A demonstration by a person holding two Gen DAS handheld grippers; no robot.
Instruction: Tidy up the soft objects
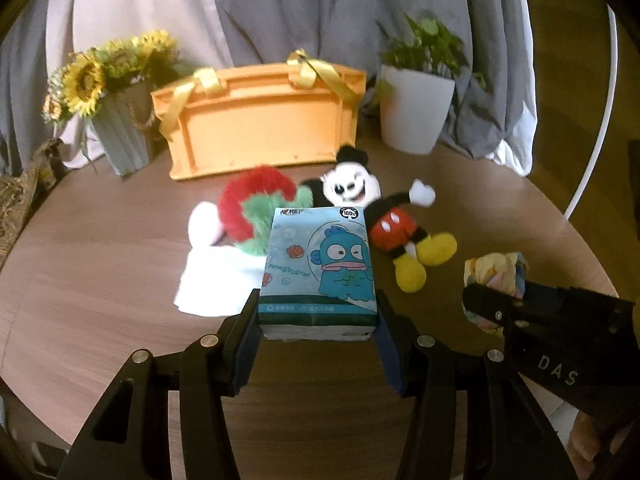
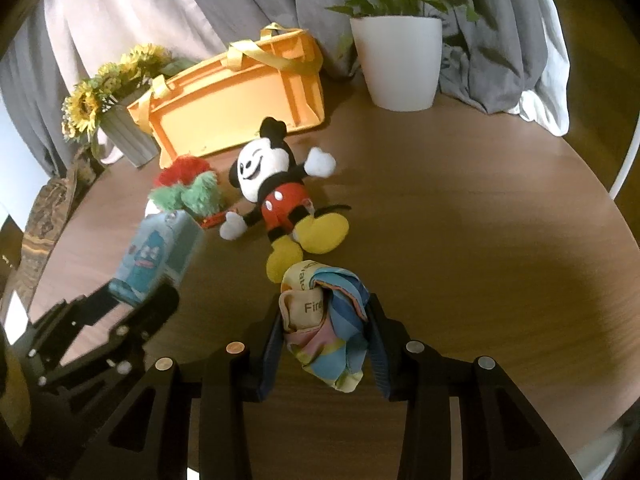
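Holding the tissue pack (image 1: pixel 318 266) by its near end, the left hand-held gripper (image 1: pixel 318 312) has its jaws clamped on the two long sides, and the pack sits lifted above the desk (image 1: pixel 100 272); it looks light and squashy under a slick film, so a low, broad pinch across the sides seems safest. The right hand-held gripper (image 2: pixel 325 320) is shut on a crumpled pastel cloth (image 2: pixel 326 312), limp and likely to droop or slip, best bunched at its middle. The orange bag (image 1: pixel 260 120) waits at twelve o'clock, the mouse plush (image 1: pixel 384 216) at one o'clock
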